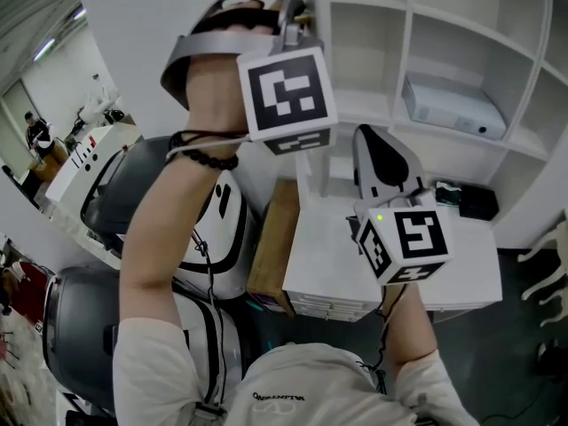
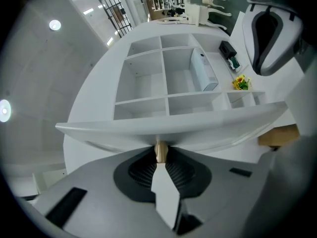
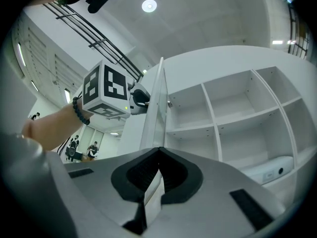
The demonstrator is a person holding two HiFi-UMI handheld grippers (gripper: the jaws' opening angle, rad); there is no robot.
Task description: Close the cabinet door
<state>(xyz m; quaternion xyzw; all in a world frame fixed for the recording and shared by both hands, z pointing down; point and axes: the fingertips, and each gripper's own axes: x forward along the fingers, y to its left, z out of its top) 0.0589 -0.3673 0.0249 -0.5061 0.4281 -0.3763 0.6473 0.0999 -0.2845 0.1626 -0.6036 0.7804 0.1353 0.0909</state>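
While left gripper (image 2: pixel 161 157) jaws pinch the knob (image 2: pixel 160 148), right gripper (image 3: pixel 157 155) jaws clamp the edge of the cabinet door (image 3: pixel 155 98).

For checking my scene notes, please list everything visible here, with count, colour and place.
Cabinet: one, white, open shelves.
Cabinet door: one, white, ajar, between both grippers.
Knob: one, wood-coloured, on the door.
Device: one, white, on a shelf.
Low unit: one, white, beside the cabinet.
Black object: one, on the low unit.
Flowers: one bunch, yellow, near the black object.
Panel: one, brown, against the low unit.
Machines: count unclear, grey-white, at the left.
Left gripper: one, grey, jaws shut on the knob.
Right gripper: one, grey, jaws shut on the cabinet door's edge.
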